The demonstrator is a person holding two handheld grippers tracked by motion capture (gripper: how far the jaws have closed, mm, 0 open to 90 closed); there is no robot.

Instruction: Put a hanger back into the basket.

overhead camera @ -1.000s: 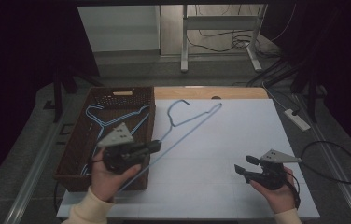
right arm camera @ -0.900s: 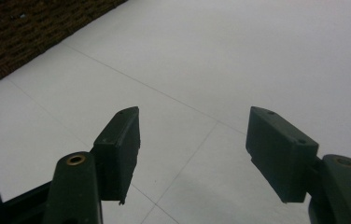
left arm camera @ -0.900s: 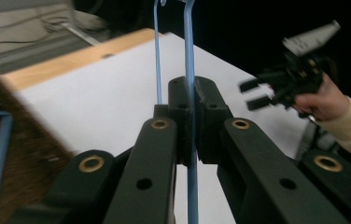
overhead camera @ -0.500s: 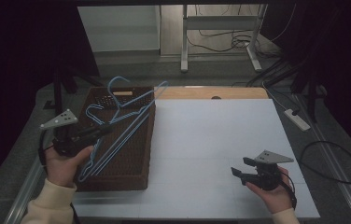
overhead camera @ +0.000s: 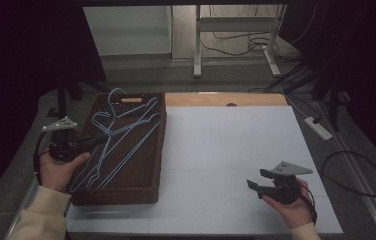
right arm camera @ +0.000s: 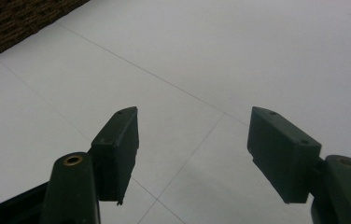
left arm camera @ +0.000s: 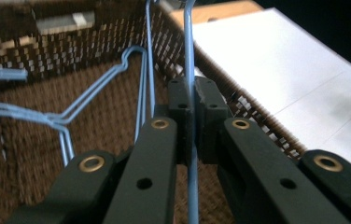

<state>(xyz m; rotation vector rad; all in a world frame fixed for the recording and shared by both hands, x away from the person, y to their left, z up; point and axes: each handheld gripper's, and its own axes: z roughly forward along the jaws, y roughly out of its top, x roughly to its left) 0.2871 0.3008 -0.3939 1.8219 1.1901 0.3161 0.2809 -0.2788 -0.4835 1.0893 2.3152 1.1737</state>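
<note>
My left gripper [overhead camera: 93, 141] sits at the basket's [overhead camera: 158, 150] left rim, jaws clamped tight on a thin blue wire of a hanger [overhead camera: 126, 145]; in the left gripper view that wire [left arm camera: 190, 70] runs straight up between the pads [left arm camera: 178, 105], and the hanger lies ahead of the tips, over the basket's brown weave alongside other blue hangers [overhead camera: 113, 112]. To the right of the basket I see the white mat [overhead camera: 226, 150]. My right gripper [overhead camera: 256, 181] hovers low over its near right part, jaws spread wide with nothing between them, well apart from the basket.
</note>
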